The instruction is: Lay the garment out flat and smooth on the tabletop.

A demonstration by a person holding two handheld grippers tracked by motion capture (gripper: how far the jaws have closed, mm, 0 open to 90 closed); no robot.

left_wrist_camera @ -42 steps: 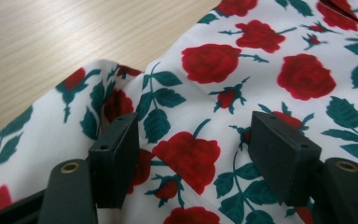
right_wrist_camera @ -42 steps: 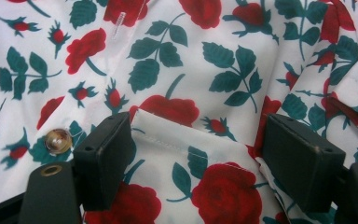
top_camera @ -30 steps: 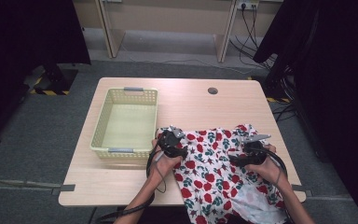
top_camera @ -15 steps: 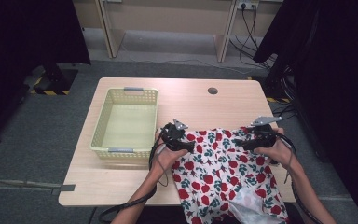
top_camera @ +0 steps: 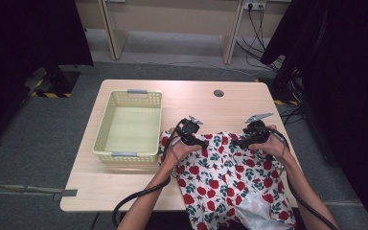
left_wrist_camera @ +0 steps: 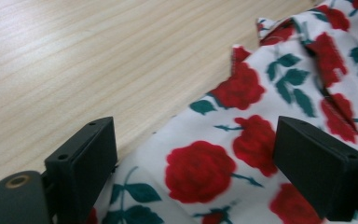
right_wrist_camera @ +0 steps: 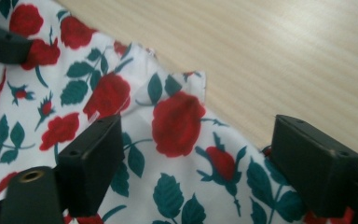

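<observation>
A white cloth (top_camera: 230,179) printed with red roses and green leaves lies on the near right part of the wooden table (top_camera: 124,191), its lower portion hanging over the near edge toward the person. Its far edge runs across the table between the two grippers.

The left gripper (top_camera: 202,142) sits at the cloth's far left corner, pointing right along the far edge. In the left gripper view (left_wrist_camera: 193,172) its two black jaws stand wide apart, with the cloth lying flat on the table beneath and between them; neither pad presses on the fabric. The jaws have just been opening. A small folded corner of the cloth shows ahead of the jaws, with bare wood to the left of it.

The right gripper (top_camera: 238,142) sits at the cloth's far right corner, pointing left toward the other gripper. In the right gripper view (right_wrist_camera: 196,168) its jaws likewise stand wide apart over the fabric, gripping nothing. They too have just been opening. The cloth's edge, with a small turned-up fold, runs diagonally ahead of them against bare wood.

A pale yellow basket (top_camera: 106,122) stands on the left of the table, just beside the left hand (top_camera: 179,149) and the cloth's left corner.
</observation>
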